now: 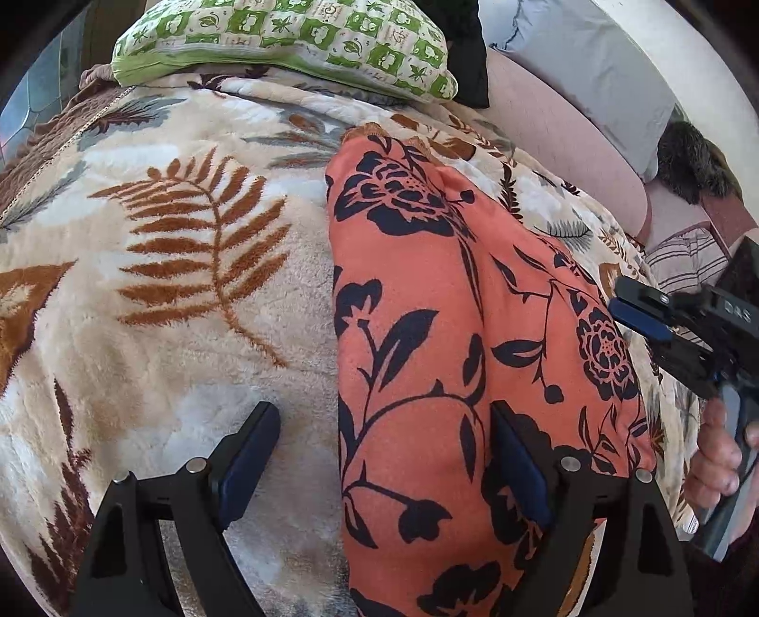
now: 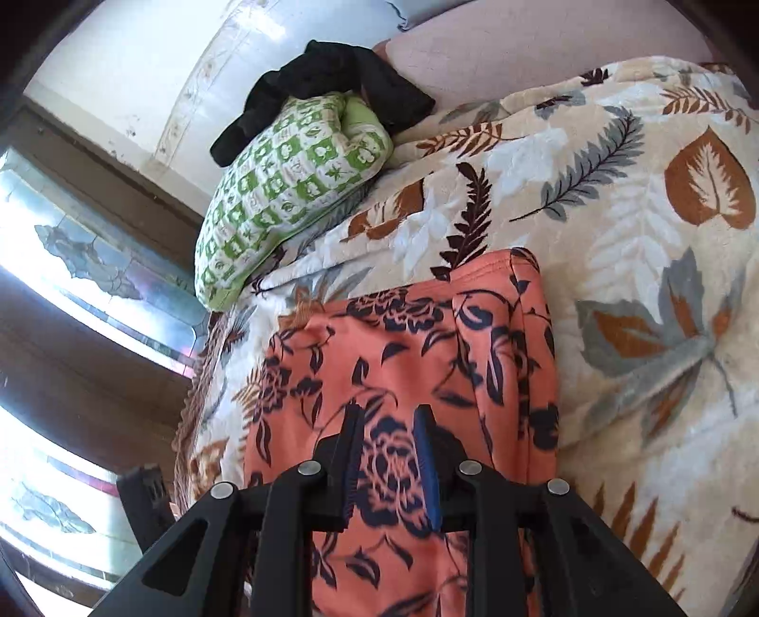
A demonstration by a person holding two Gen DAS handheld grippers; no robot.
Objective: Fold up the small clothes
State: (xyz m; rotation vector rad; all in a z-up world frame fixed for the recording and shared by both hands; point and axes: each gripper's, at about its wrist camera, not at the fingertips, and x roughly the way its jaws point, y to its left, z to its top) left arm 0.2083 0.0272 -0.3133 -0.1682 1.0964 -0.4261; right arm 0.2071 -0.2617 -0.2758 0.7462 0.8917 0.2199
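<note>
An orange garment with a dark floral print (image 1: 427,332) lies folded lengthwise on a leaf-patterned blanket (image 1: 189,285). My left gripper (image 1: 384,455) is open wide above the garment's near left edge, holding nothing. My right gripper (image 2: 386,455) hovers over the garment (image 2: 403,341) with its jaws partly open and nothing between them. It also shows in the left wrist view (image 1: 635,308) at the right, above the garment's right edge.
A green-and-white patterned pillow (image 1: 294,42) lies at the head of the bed with a black cloth (image 2: 327,90) beside it. A pale wall and pink surface (image 1: 559,118) run along the right. A window (image 2: 71,285) is at the left.
</note>
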